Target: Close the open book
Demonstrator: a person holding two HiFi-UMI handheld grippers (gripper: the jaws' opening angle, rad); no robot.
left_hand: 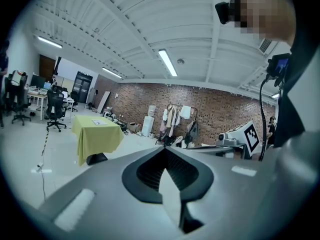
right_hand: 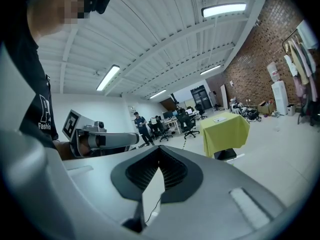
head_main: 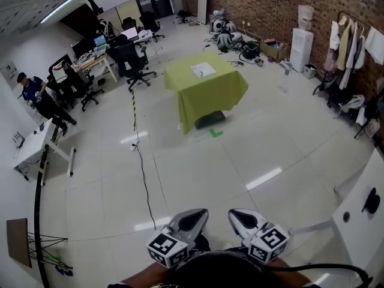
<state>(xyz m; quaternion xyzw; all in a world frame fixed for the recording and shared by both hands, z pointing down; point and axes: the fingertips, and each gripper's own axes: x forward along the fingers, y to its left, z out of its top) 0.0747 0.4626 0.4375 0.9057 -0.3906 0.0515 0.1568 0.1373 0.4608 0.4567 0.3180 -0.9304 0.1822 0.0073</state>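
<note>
— Your book is far off, just a pale flat patch on top of the green-draped table. It's too small to tell pages from cover.

— Your arms are cut off at the head view's bottom edge. Left gripper and right gripper both have their tips pressed together with nothing between, well apart from that table.

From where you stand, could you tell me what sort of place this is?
Probably an open-plan office or lab: desks with monitors, office chairs, a brick wall and a green-draped table on tiled floor.
</note>
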